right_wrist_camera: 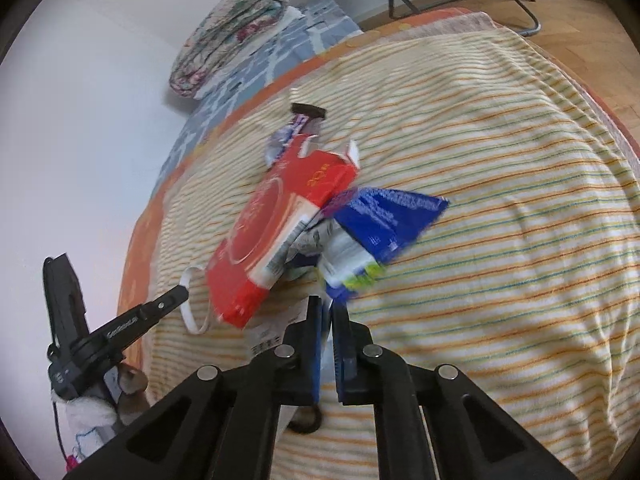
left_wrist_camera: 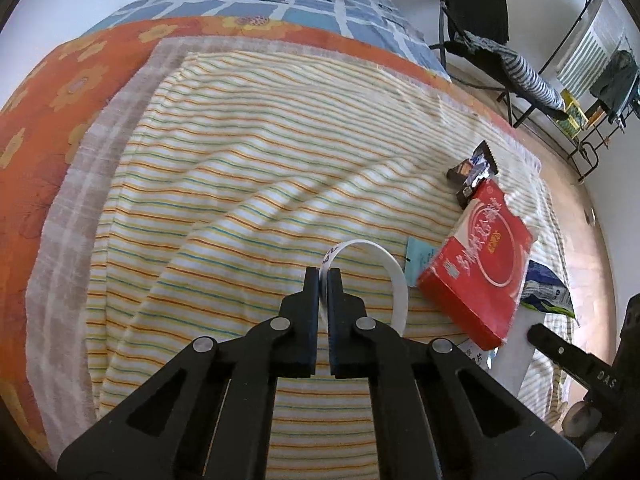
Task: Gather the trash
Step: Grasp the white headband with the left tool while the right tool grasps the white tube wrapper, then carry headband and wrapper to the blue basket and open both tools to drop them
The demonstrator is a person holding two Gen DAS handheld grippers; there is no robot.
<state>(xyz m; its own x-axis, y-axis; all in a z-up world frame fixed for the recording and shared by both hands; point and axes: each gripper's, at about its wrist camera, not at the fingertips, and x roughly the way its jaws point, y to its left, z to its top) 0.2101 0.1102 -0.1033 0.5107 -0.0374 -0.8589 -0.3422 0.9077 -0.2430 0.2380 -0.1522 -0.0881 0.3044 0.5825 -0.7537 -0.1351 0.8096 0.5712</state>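
My left gripper [left_wrist_camera: 324,274] is shut on a white paper strip [left_wrist_camera: 390,268] that loops to the right over the striped blanket [left_wrist_camera: 240,200]; the gripper also shows in the right wrist view [right_wrist_camera: 182,292] with the strip [right_wrist_camera: 190,316]. My right gripper [right_wrist_camera: 327,304] is shut on a blue and white wrapper [right_wrist_camera: 384,220]. A red carton [left_wrist_camera: 484,260] lies tilted beside it, also in the right wrist view [right_wrist_camera: 276,224]. A dark snack wrapper [left_wrist_camera: 472,170] lies beyond the carton, also in the right wrist view [right_wrist_camera: 298,124].
A small light-blue paper [left_wrist_camera: 420,258] lies by the carton. A folded floral quilt [right_wrist_camera: 232,32] sits at the bed's far end. A folding chair with clothes [left_wrist_camera: 504,60] and a metal rack [left_wrist_camera: 592,92] stand on the wooden floor beside the bed.
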